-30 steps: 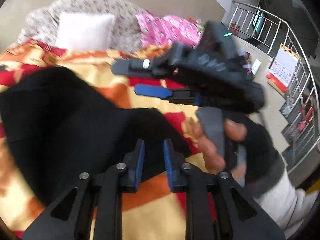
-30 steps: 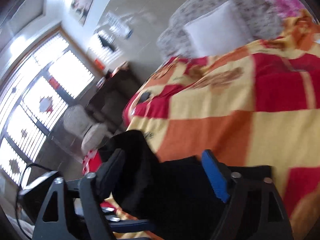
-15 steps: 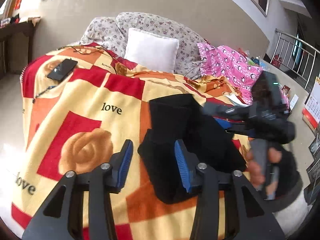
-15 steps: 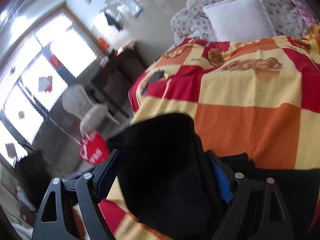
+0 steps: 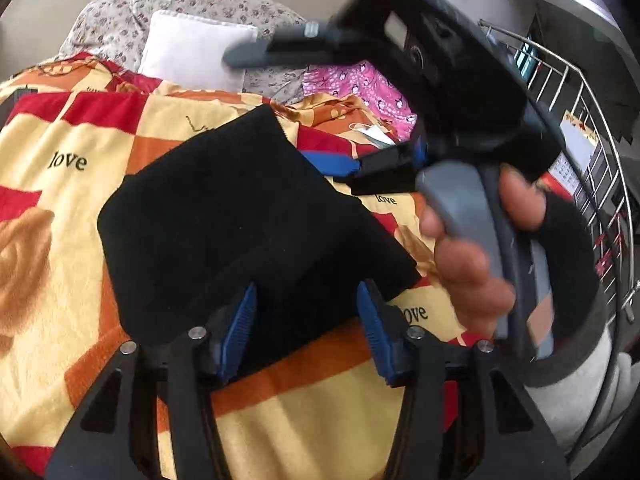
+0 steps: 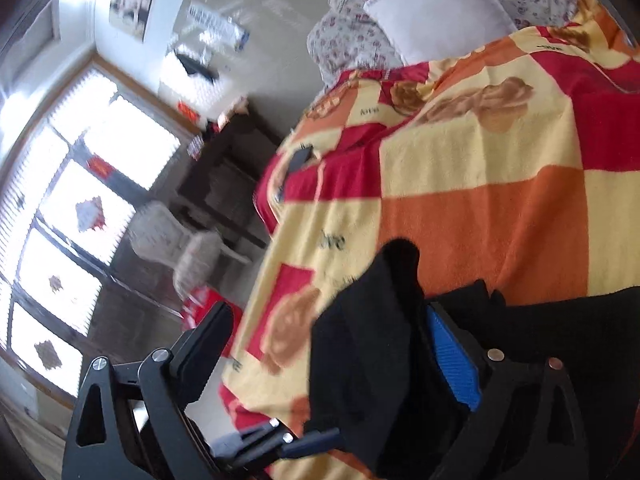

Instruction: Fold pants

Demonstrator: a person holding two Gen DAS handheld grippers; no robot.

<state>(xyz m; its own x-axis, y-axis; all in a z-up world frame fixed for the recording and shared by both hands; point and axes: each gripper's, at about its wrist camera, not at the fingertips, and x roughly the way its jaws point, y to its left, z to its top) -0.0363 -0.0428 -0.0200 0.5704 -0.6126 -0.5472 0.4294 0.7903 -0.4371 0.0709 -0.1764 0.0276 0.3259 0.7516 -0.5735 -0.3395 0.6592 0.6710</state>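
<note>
The black pants (image 5: pixel 236 216) lie folded into a compact bundle on the checkered blanket (image 5: pixel 56 184). My left gripper (image 5: pixel 306 320) is open, its blue pads on either side of the bundle's near edge, not gripping it. My right gripper (image 5: pixel 304 108) shows in the left wrist view above and right of the bundle, open, held by a hand (image 5: pixel 472 252). In the right wrist view the right gripper (image 6: pixel 336 344) is wide open with the black pants (image 6: pixel 368 344) between its fingers.
A white pillow (image 5: pixel 192 52) and floral cushions (image 5: pixel 120 20) lie at the bed's far end, pink clothing (image 5: pixel 360 88) beside them. A phone (image 6: pixel 300 158) lies near the blanket's edge. Railing (image 5: pixel 592 128) stands right. Windows, a chair (image 6: pixel 180 240) and dark furniture stand beyond the bed.
My left gripper opened from nearly shut to wide and let go of the pants. The pants came down into a folded bundle. My right gripper rose above it.
</note>
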